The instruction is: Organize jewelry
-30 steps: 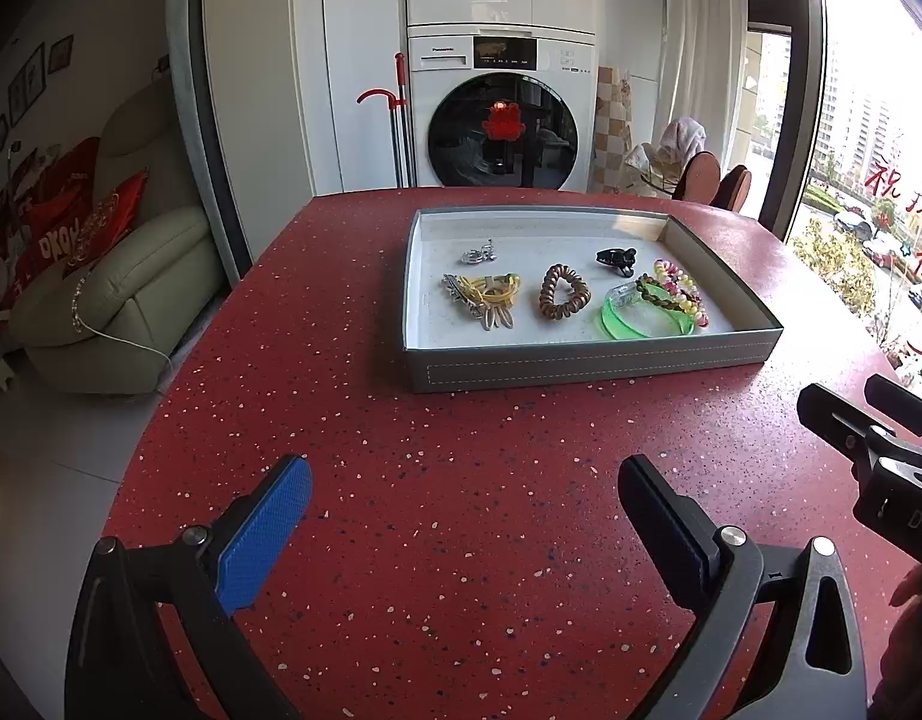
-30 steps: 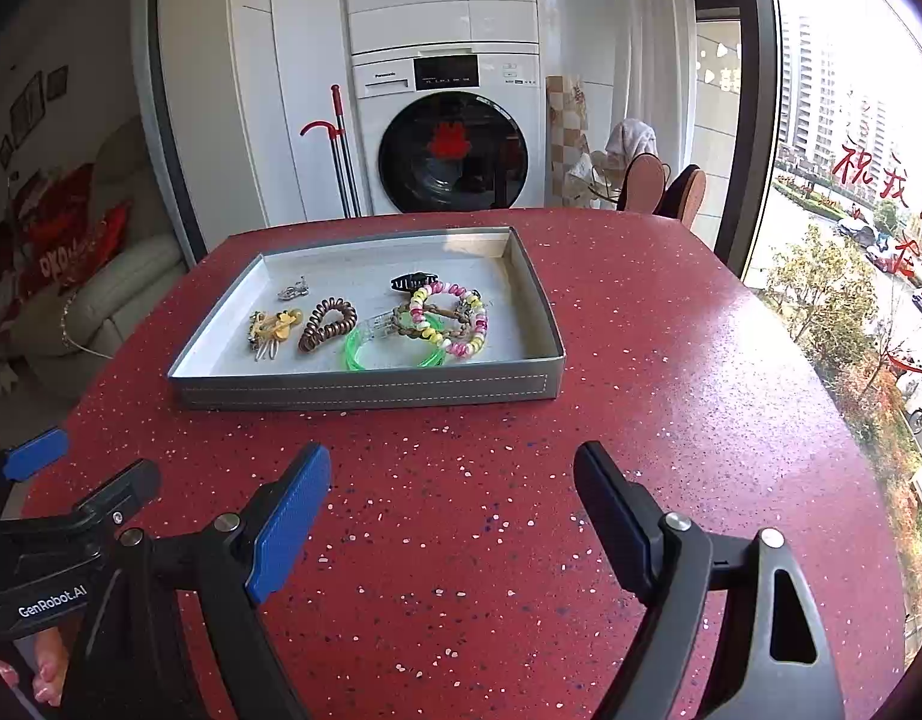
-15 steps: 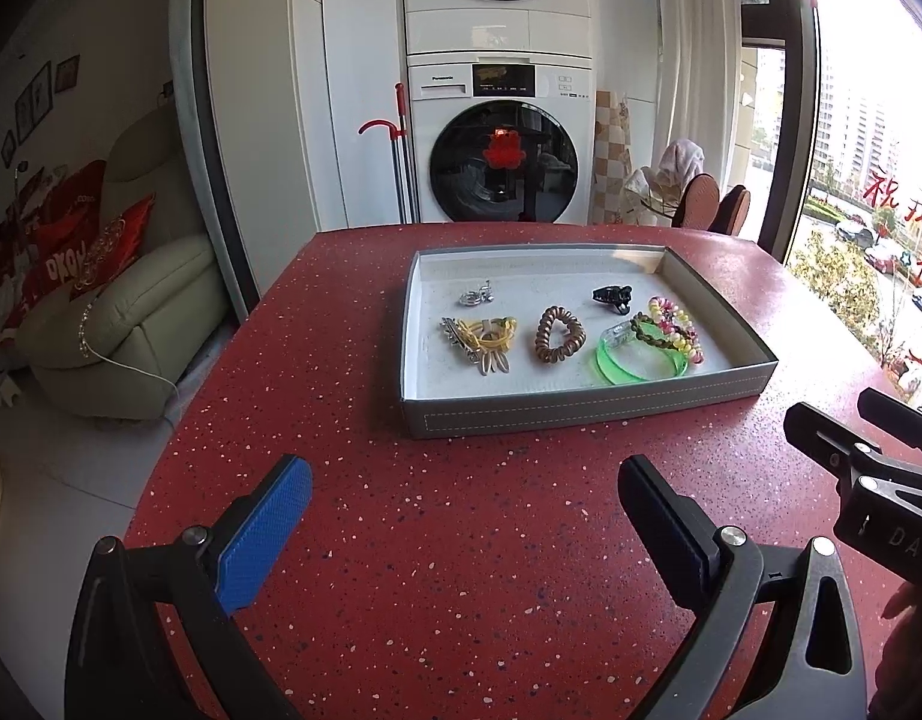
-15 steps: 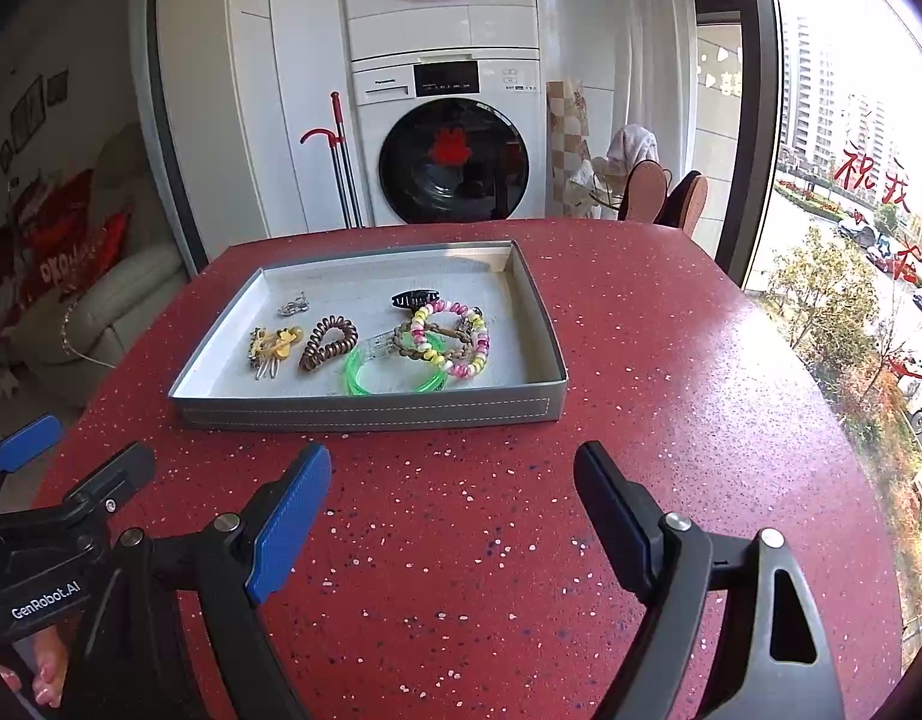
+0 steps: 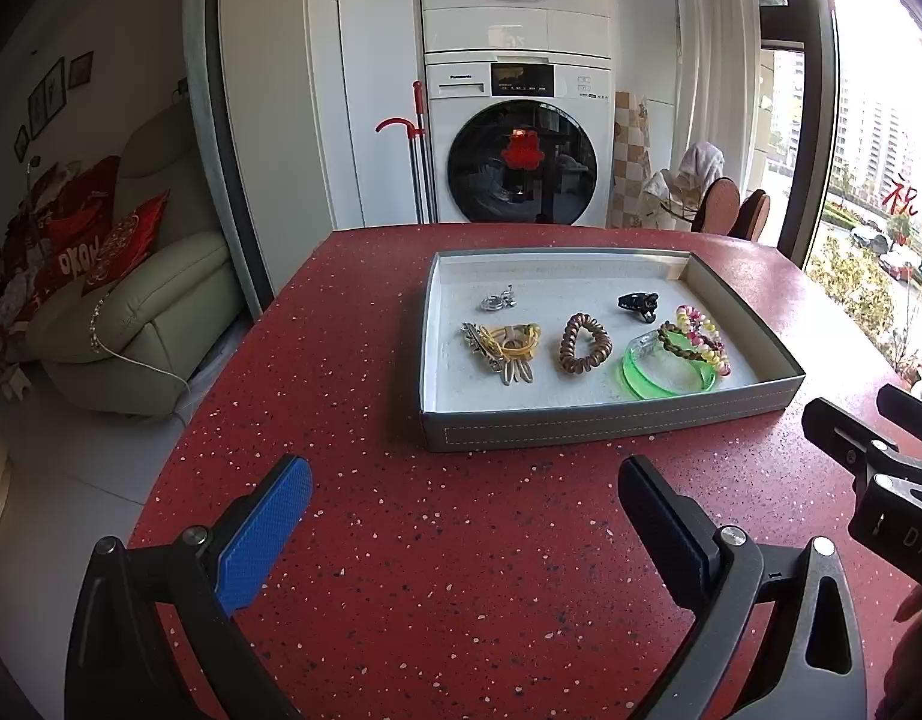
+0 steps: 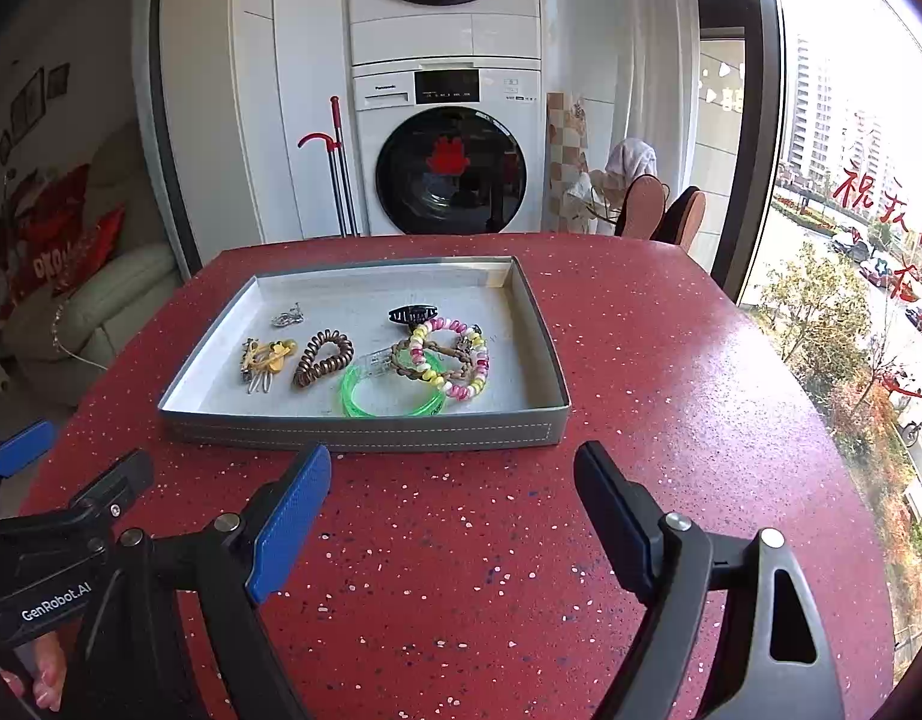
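Hovering claws (image 5: 463, 495) agape before tray (image 5: 604, 423).

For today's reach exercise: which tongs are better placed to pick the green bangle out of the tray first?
Probably the right tongs. The green bangle lies near the front wall of the tray, almost straight ahead of them. From the left tongs it sits off to the right. Both are open and empty.

right claw (image 6: 455, 480): open, empty | tray (image 6: 365, 432): ahead on red table (image 6: 670, 360) | green bangle (image 6: 395, 399): inside tray
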Motion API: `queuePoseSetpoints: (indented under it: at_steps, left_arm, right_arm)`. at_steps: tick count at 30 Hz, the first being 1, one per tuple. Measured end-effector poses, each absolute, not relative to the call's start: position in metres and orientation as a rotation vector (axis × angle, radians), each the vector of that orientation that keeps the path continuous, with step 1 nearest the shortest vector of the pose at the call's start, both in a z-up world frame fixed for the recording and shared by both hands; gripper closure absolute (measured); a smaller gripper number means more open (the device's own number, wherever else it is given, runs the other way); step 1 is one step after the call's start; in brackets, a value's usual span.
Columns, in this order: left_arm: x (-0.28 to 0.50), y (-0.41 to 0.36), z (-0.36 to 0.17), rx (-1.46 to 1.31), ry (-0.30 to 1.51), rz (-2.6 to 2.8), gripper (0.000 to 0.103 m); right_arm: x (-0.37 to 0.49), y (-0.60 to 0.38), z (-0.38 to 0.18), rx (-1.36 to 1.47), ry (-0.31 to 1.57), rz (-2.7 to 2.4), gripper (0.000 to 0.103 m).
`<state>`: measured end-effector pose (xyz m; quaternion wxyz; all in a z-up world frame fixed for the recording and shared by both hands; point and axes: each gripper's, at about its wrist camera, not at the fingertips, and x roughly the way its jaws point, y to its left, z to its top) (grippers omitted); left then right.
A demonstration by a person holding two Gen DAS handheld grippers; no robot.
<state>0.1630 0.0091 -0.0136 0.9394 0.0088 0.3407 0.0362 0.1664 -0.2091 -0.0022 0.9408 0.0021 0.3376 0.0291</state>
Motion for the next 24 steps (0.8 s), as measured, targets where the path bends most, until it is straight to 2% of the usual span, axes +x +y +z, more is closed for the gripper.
queuePoseSetpoints:
  at_steps: [24]
  left_arm:
    - [0.1627,0.0082,-0.0144,0.018,0.700,0.077,0.000]
  right_arm:
    - [0.1649,-0.2087,0.0045,0.010,0.670,0.060,0.017]
